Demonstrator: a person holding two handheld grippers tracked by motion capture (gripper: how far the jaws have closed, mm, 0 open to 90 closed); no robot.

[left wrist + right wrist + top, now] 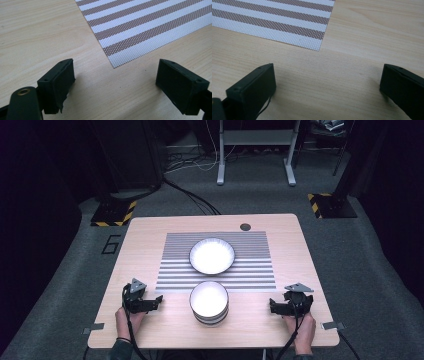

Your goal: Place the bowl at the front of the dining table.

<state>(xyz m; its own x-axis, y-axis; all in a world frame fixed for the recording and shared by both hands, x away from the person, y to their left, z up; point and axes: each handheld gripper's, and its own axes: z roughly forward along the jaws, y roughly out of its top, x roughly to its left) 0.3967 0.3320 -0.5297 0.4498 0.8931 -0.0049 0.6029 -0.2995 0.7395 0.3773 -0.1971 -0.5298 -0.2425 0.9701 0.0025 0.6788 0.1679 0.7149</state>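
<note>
Both grippers, left (159, 301) and right (272, 304), rest wide open and empty, the stacked bowls (209, 302) midway between their fingers.

A light wooden counter (150, 240) is seen on grey carpet. A round dark grommet (245, 227) is set near its far edge. Black-and-yellow striped plates (114, 213) and a grey metal stand (256, 150) are seen on the floor beyond.

We see two white bowls (209, 302), a brown-and-white striped mat (250, 270), a pale wood-grain table (145, 235) and black grippers (150, 303).
</note>
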